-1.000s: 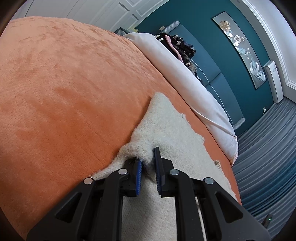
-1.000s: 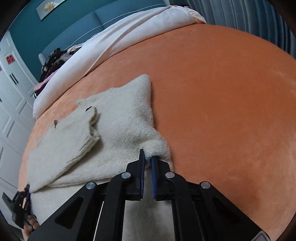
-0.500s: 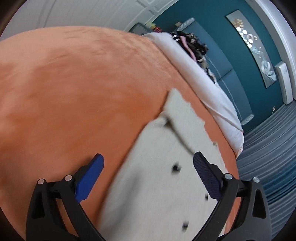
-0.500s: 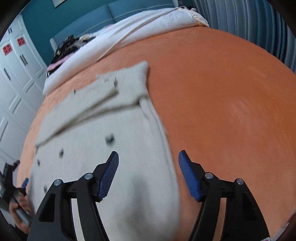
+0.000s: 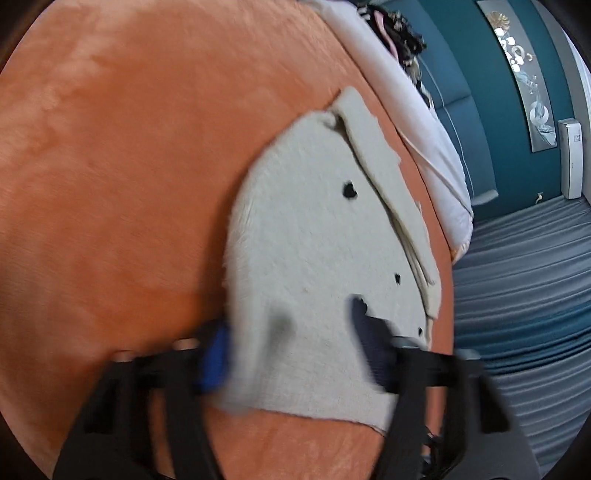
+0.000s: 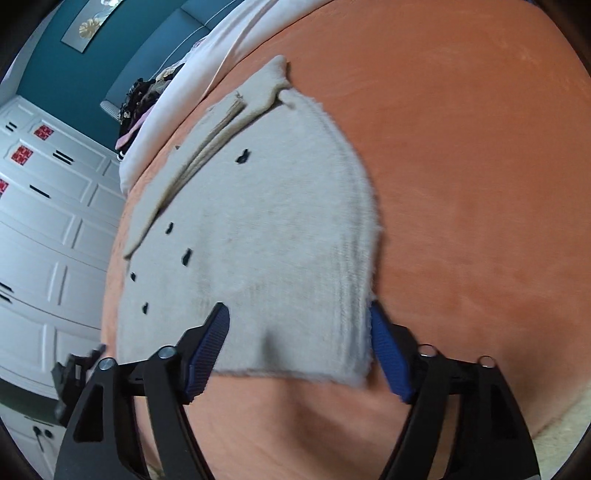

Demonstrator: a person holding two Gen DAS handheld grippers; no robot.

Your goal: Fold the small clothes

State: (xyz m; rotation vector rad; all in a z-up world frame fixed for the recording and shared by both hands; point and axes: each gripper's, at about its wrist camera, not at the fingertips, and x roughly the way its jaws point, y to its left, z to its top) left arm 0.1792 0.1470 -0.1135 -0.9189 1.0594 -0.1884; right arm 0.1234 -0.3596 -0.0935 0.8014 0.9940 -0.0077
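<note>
A small cream knitted garment (image 5: 317,251) with small black marks lies flat on the orange blanket (image 5: 110,184); it also shows in the right wrist view (image 6: 266,229). A folded-in sleeve or strip lies along its far edge (image 5: 388,192). My left gripper (image 5: 295,354) is open and empty, its jaws straddling the garment's near edge; the view is blurred. My right gripper (image 6: 299,350) is open and empty over the garment's near right corner.
A white duvet (image 5: 417,110) and a pile of dark clothes (image 5: 399,26) lie at the bed's far side by a teal headboard. White wardrobe doors (image 6: 44,229) stand left in the right wrist view. Grey curtains (image 5: 524,295) hang right of the bed.
Both grippers opened and let go of the garment's folded edge, then drew back towards me. The garment now lies flat, folded over.
</note>
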